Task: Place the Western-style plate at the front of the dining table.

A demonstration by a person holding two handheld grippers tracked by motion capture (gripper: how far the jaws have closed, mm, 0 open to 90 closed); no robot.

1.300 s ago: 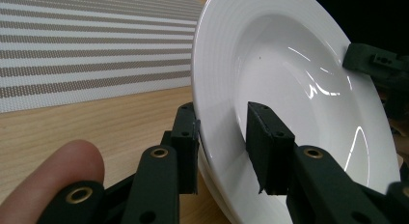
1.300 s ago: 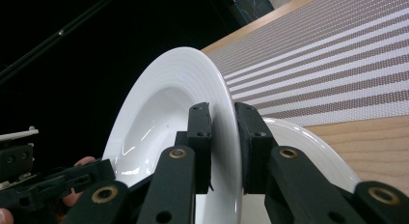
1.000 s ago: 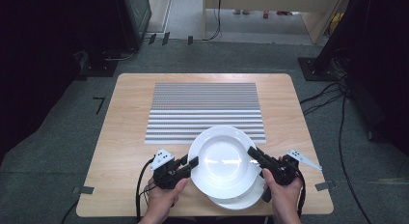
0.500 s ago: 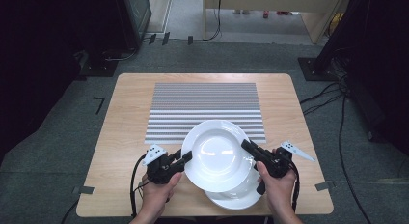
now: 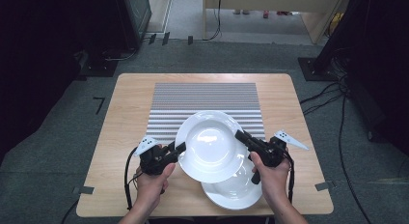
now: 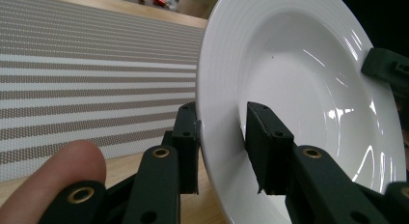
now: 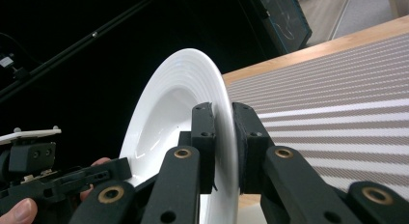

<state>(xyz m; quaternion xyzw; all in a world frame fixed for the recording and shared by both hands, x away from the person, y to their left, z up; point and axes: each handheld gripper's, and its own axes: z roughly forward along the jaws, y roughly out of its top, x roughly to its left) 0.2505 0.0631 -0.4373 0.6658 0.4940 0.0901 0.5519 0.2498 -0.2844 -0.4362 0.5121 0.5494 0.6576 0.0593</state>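
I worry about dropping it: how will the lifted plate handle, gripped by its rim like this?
The plate looks glazed and glossy, so probably slippery under the left tongs and right tongs. It looks rigid and likely breakable. Held by opposite rim edges only, it could pivot and tilt if one grip loosens.

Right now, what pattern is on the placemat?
The placemat has grey and white woven stripes, clearest in the left gripper view.

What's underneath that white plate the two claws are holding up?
Under the lifted plate, a second white plate rests on the wooden table, with its near part showing. Its far part is covered by the lifted plate, as is a stretch of the striped mat.
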